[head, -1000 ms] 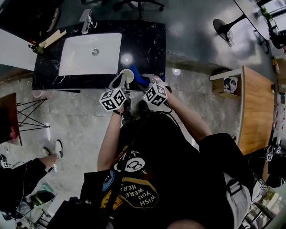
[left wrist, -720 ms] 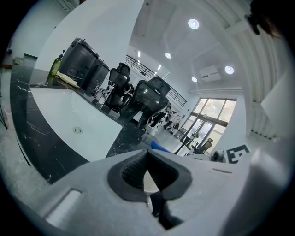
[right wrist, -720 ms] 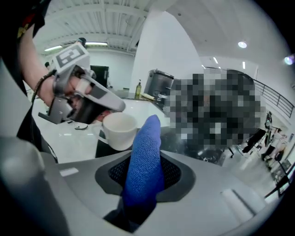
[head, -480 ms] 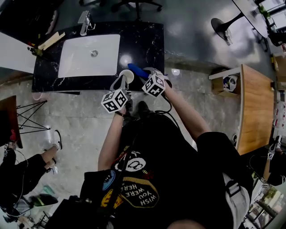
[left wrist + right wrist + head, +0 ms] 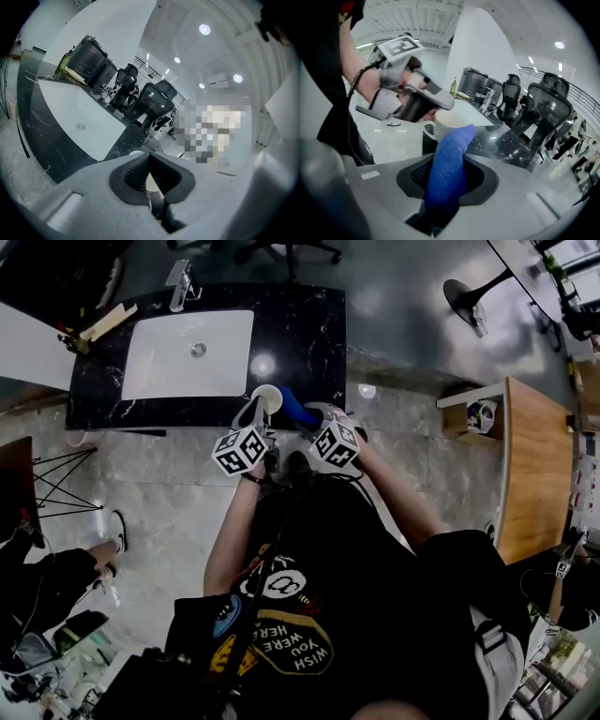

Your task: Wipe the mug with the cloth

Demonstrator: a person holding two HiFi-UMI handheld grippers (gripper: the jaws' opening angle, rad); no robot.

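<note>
The left gripper's [image 5: 255, 415] jaws pinch the mug [image 5: 267, 397] at the tabletop's [image 5: 309, 334] near edge. The right gripper's [image 5: 314, 416] jaws clamp the cloth [image 5: 292, 407]; best press its tip firmly round the mug's wall.

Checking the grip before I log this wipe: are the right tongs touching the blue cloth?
Touching. The right gripper view shows the blue cloth pinched between both pads of the right tongs, with its free end sticking out ahead of them.
</note>
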